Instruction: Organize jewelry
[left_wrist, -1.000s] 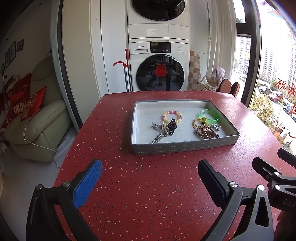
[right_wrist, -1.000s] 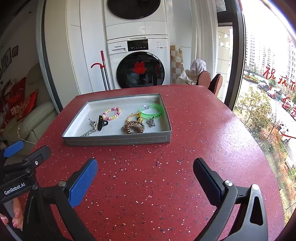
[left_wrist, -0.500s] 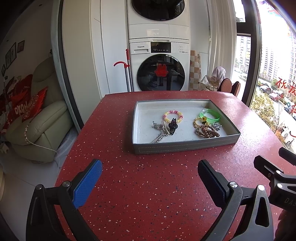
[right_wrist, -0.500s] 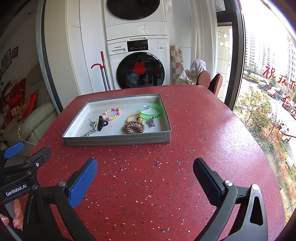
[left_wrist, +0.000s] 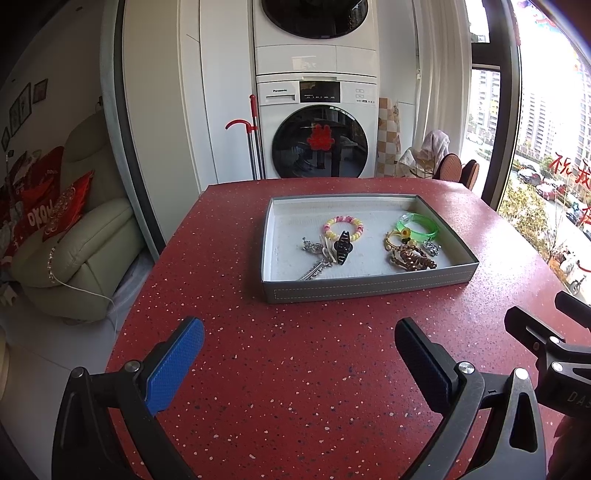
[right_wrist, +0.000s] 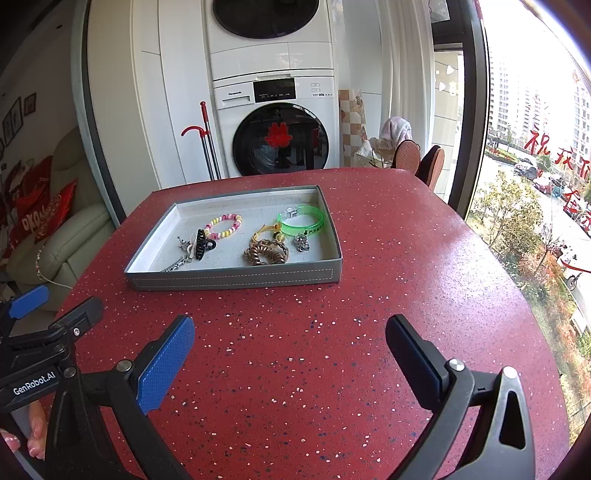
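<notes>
Red speckled surface (left_wrist: 295, 369) carries a shallow grey tray (left_wrist: 369, 286) of possibly tangled jewellery; left gripper (left_wrist: 299, 360) and right gripper (right_wrist: 290, 354) hover with fingers spread, empty: approach one piece squarely.

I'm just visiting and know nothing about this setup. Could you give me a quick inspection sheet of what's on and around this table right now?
Surface: red speckled table, bare around the tray.
Job's things: grey tray holding a beaded bracelet, green bangle, black hair clip, brown braided piece, small silver pieces.
Clutter: nothing seen.
Grippers: left gripper and right gripper both open, empty, above the table short of the tray.
Cables: white cord by the sofa.
Surroundings: washing machine, cream sofa, window.
</notes>
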